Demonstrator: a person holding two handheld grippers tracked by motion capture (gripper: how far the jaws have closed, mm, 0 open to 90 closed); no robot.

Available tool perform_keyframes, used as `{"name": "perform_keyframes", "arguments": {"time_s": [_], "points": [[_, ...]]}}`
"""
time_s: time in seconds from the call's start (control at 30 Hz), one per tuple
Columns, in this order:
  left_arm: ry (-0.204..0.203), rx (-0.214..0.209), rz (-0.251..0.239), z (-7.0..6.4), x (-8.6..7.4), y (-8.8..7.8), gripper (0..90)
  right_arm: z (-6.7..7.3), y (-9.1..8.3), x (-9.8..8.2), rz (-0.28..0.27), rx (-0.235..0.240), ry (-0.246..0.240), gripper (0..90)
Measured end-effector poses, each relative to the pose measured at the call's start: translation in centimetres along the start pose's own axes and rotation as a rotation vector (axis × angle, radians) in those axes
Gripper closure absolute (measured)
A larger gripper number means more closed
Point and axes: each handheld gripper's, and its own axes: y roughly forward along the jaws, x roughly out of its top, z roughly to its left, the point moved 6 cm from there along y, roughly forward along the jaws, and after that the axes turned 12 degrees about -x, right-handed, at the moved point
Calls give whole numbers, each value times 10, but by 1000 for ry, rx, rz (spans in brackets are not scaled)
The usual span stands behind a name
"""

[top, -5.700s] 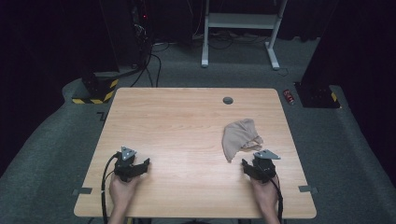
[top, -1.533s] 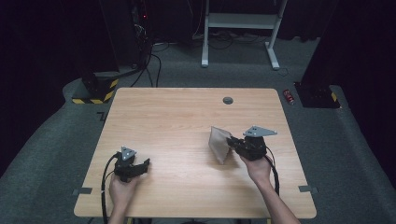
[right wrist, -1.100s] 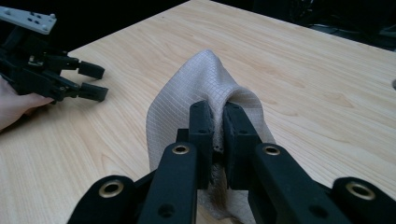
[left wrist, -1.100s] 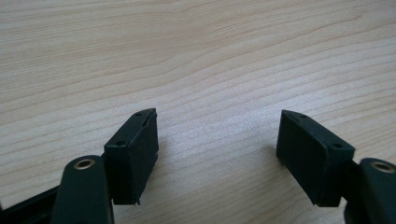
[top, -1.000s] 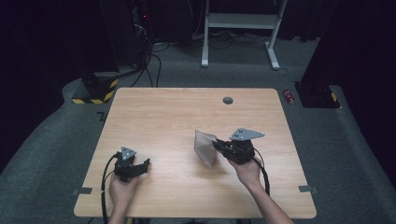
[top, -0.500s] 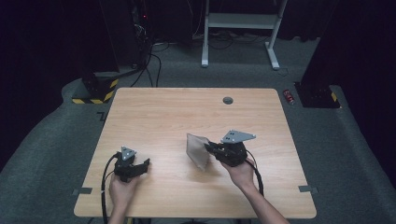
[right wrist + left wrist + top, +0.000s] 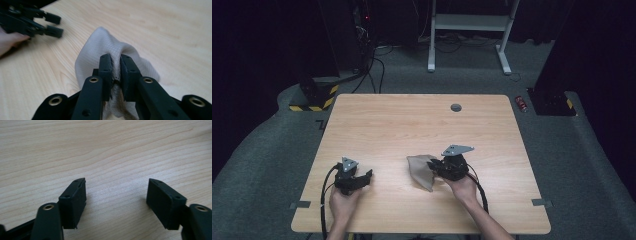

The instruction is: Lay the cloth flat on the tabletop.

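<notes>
The right gripper (image 7: 435, 167) is now near the middle of the wooden table (image 7: 412, 125), well away from the table's right edge where it sat at first. Its jaws are pinched together on a fold of the beige cloth (image 7: 421, 170), which at the start lay loose on the table's right side, just beside the gripper. The cloth now hangs bunched from the jaws and sits closer to the table's centre, having travelled leftward with the gripper. The person's right hand (image 7: 462, 187) has reached forward and inward over the table's near edge.

Only the cloth (image 7: 421, 170) interrupts the bare table (image 7: 422, 125).
</notes>
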Motion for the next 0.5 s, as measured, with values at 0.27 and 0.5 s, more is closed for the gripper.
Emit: {"name": "perform_keyframes", "arguments": {"time_s": [0.27, 0.5], "points": [[16, -141, -38, -45, 24, -2, 406, -15, 1, -7, 21, -75, 38, 636], [230, -300, 35, -137, 33, 16, 404, -23, -18, -31, 25, -112, 7, 730]]}}
